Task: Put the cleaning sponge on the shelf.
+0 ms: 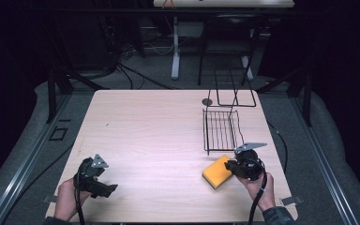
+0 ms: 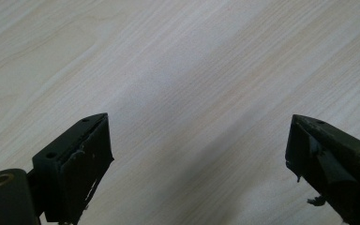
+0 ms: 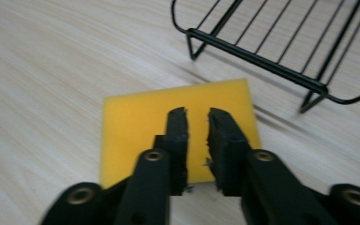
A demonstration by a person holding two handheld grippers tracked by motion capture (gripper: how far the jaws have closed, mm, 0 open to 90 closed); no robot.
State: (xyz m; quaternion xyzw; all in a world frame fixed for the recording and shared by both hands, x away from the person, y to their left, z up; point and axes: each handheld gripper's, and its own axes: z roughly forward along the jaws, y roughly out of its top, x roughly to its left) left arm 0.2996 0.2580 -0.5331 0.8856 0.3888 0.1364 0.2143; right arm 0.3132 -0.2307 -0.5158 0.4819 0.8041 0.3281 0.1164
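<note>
A yellow sponge [image 1: 217, 171] lies flat on the light wooden table [image 1: 145, 131] at the front right. My right gripper [image 1: 230, 167] hovers at the sponge's right edge, held by a hand. In the right gripper view the sponge [image 3: 131, 126] lies under the right gripper [image 3: 198, 112], whose jaws stand almost together with a thin slit and nothing between them. My left gripper [image 1: 108, 189] rests low at the front left in the other hand. In the left gripper view the left gripper [image 2: 199, 117] is wide open over bare wood.
A black wire rack [image 1: 220, 130] lies on the table just behind the sponge, and its near edge [image 3: 262, 61] is close to the jaws. A second wire frame [image 1: 234, 96] stands at the back edge beside a small dark disc [image 1: 207, 101].
</note>
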